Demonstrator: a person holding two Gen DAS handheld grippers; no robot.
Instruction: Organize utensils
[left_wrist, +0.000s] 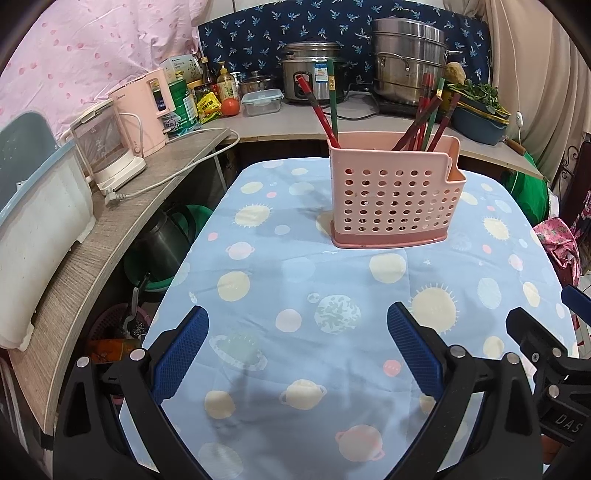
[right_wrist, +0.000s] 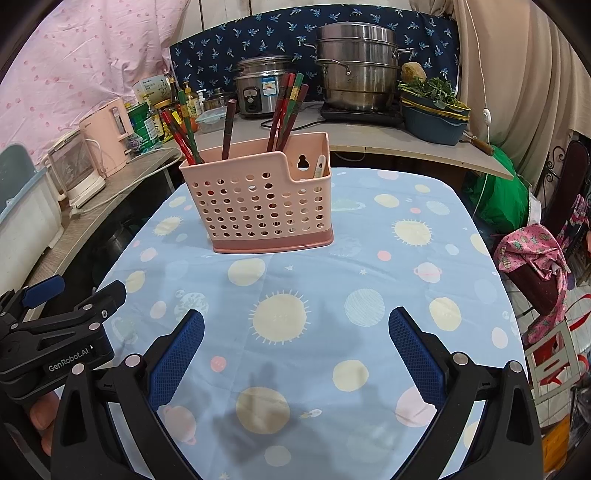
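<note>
Ahead we saw the tabletop (left_wrist: 332, 369) in its planet-print cloth, then the pink holder (right_wrist: 258, 206) upright at its far middle, chopsticks (right_wrist: 284, 110) leaning inside; our left claw (left_wrist: 297, 354) and right claw (right_wrist: 295, 354) hung wide open, empty.

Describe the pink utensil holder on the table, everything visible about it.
The pink utensil holder looks like plastic, its front wall perforated with rows of round holes above a darker pink base. Its front wall steps down at one end, where a keyhole-shaped hanging slot shows in the back wall. It stands upright on the blue planet-print tablecloth, apart from both open grippers. Red, green and brown chopsticks lean inside it in separate clusters, and a pale utensil sits in the low end.
</note>
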